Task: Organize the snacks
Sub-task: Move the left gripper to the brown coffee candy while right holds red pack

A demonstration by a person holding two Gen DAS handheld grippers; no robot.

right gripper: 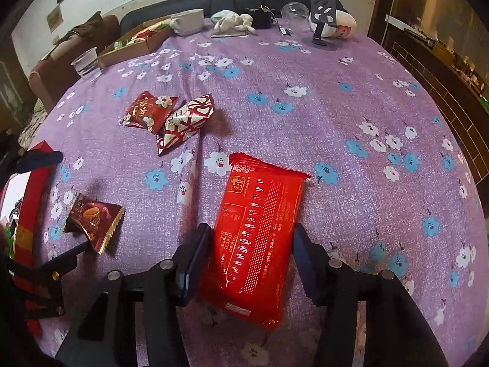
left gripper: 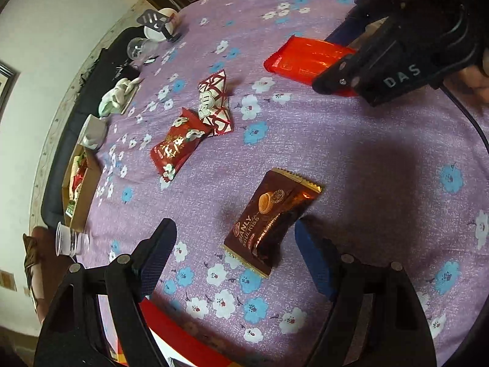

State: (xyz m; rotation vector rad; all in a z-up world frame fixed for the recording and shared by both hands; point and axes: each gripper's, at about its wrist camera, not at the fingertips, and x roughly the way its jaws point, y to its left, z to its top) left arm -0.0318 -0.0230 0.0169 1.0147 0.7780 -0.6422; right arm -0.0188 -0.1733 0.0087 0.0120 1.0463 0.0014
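1. Nearest the right wrist camera, the red snack pack (right gripper: 259, 241) lies flat on the purple flowered tablecloth (right gripper: 336, 107), lengthwise between the fingers of the right gripper (right gripper: 252, 255).
2. Its two dark pads flank the pack's long edges; the left pad is just at the wrapper's edge and a thin gap shows at the right pad, so the jaws stand apart and do not clamp it.
3. From the left wrist camera, the left gripper (left gripper: 235, 250) has its jaws wide apart, nothing clamped; the brown biscuit packet (left gripper: 272, 223) lies between them, close to the blue pad on the right side, though whether it touches cannot be told.
4. Further out on the cloth, a dark red candy packet (left gripper: 175, 145) and a red-and-white patterned packet (left gripper: 215, 104) lie against each other.
5. A red box (right gripper: 32, 202) sits at the table's near edge beside the left gripper.
6. Along the far edge are a clear plastic cup (right gripper: 86, 62), an open cardboard box (right gripper: 134, 42) holding wrappers, a white mug (right gripper: 188, 21) and a crumpled cloth (right gripper: 235, 21).
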